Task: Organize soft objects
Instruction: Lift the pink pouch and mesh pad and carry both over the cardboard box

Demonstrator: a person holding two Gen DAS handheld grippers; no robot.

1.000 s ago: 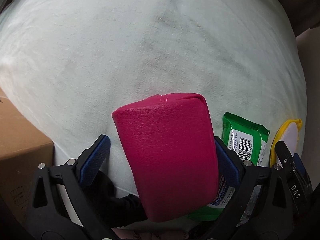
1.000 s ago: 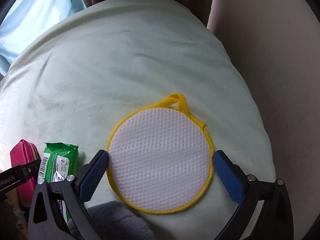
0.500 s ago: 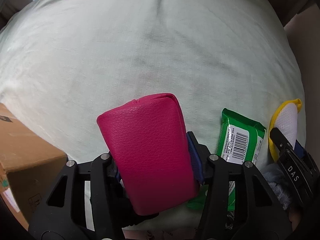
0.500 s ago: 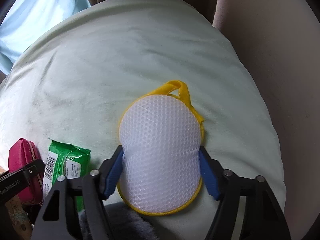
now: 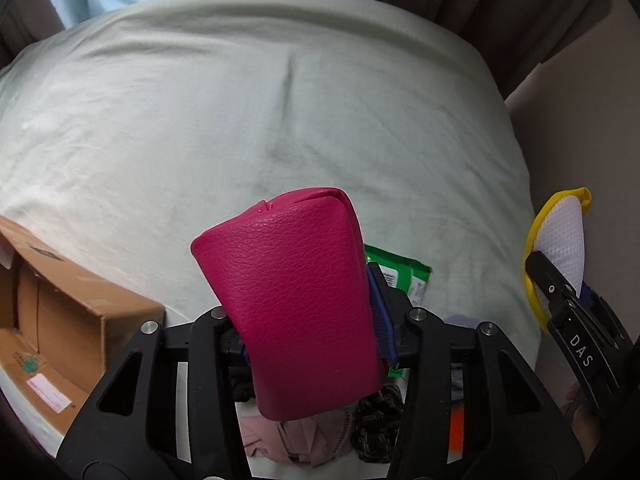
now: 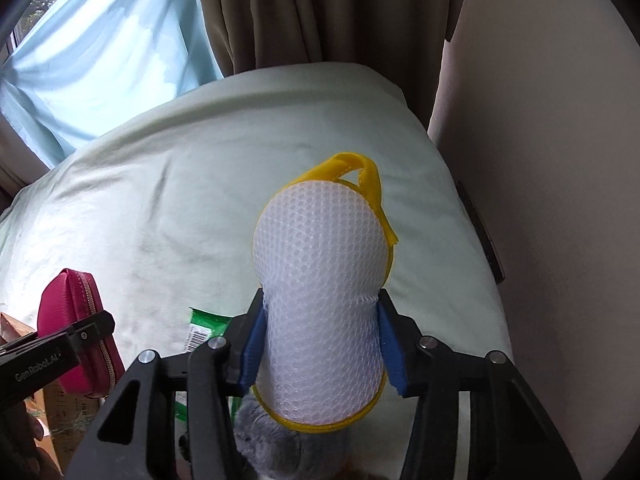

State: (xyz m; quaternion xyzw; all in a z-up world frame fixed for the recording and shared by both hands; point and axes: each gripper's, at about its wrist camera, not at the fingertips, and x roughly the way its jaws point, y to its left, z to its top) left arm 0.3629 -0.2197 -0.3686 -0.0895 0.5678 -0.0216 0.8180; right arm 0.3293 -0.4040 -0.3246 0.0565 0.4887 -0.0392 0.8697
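My left gripper [image 5: 310,320] is shut on a pink leather pouch [image 5: 292,300] and holds it above the pale green bed sheet [image 5: 240,120]. The pouch also shows in the right wrist view [image 6: 76,336], zip side up. My right gripper [image 6: 320,348] is shut on a round white mesh pad with a yellow rim [image 6: 320,292], squeezed narrow between the blue pads and lifted off the sheet. The pad shows at the right edge of the left wrist view [image 5: 560,236]. A green wipes pack [image 5: 404,276] lies on the sheet below and between the grippers.
An open cardboard box [image 5: 60,312] sits at the lower left. A grey fluffy item [image 6: 272,436] lies under my right gripper. Pink and dark clothes [image 5: 320,432] lie below my left gripper. Brown curtains [image 6: 320,12] and a beige wall [image 6: 540,160] border the bed.
Both grippers closed on their objects, the pouch and the mesh pad, and then lifted them off the sheet. The mesh pad is now pinched narrower.
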